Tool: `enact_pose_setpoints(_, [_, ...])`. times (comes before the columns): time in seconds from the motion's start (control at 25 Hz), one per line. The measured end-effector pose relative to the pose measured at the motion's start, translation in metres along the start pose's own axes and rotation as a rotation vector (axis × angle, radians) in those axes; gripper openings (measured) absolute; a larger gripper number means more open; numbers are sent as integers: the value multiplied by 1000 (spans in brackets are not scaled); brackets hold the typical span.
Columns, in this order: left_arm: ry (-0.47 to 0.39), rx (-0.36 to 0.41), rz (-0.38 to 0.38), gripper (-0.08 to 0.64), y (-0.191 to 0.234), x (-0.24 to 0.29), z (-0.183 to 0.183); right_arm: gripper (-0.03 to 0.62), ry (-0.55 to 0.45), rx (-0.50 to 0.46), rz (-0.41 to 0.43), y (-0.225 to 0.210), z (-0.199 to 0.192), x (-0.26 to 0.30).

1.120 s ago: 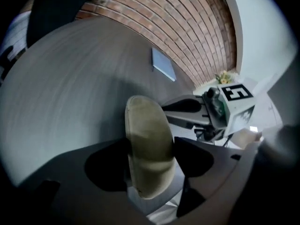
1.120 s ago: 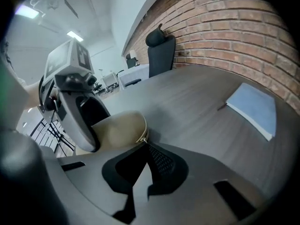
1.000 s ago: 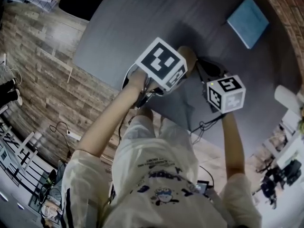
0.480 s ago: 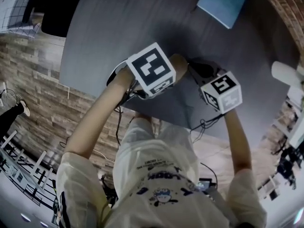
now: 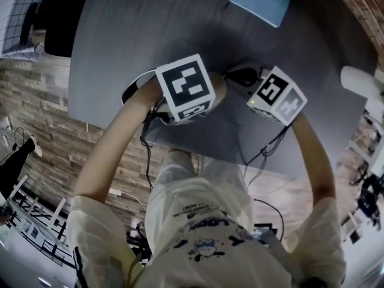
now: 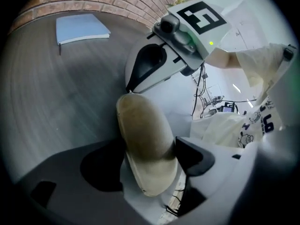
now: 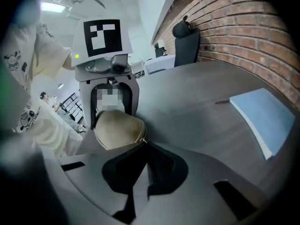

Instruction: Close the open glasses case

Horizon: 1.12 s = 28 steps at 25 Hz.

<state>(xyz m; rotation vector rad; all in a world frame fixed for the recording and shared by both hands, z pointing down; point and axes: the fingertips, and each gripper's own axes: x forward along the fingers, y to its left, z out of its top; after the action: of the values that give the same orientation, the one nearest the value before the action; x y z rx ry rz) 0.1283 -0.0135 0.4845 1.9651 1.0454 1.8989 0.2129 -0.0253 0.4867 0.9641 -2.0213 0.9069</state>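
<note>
Left gripper (image 6: 150,158) and right gripper (image 7: 146,149) have both rolled since a second ago: the zip looks nearly run shut
Left jaws clamp the tan glasses case (image 6: 140,125) at the table's (image 5: 150,29) near edge; its long axis points across to the right jaws, closed on the zip pull (image 7: 143,140)

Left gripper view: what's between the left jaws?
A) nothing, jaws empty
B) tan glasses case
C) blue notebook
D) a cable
B: the tan glasses case sits between the jaws of the left gripper, with both pads against its sides.
</note>
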Motion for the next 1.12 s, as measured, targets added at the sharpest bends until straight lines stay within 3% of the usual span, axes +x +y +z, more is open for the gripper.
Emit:
enact_pose_setpoints(0.4, [25, 9, -25, 337, 2, 3, 3, 2, 71, -208, 148, -14, 12, 17])
enact_pose_setpoints(0.64, [4, 3, -24, 337, 4, 2, 3, 2, 122, -294, 164, -16, 15, 21])
enact_pose_setpoints(0.8, [63, -2, -17, 344, -2, 4, -6, 0, 7, -266, 172, -16, 57, 28])
enact_pose_setpoints(0.92, [34, 11, -4, 345, -5, 8, 1, 0, 21, -354, 208, 0, 76, 40])
enact_pose_setpoints(1.12, [-109, -18, 3, 344, -5, 11, 8, 0, -76, -227, 134, -19, 85, 33])
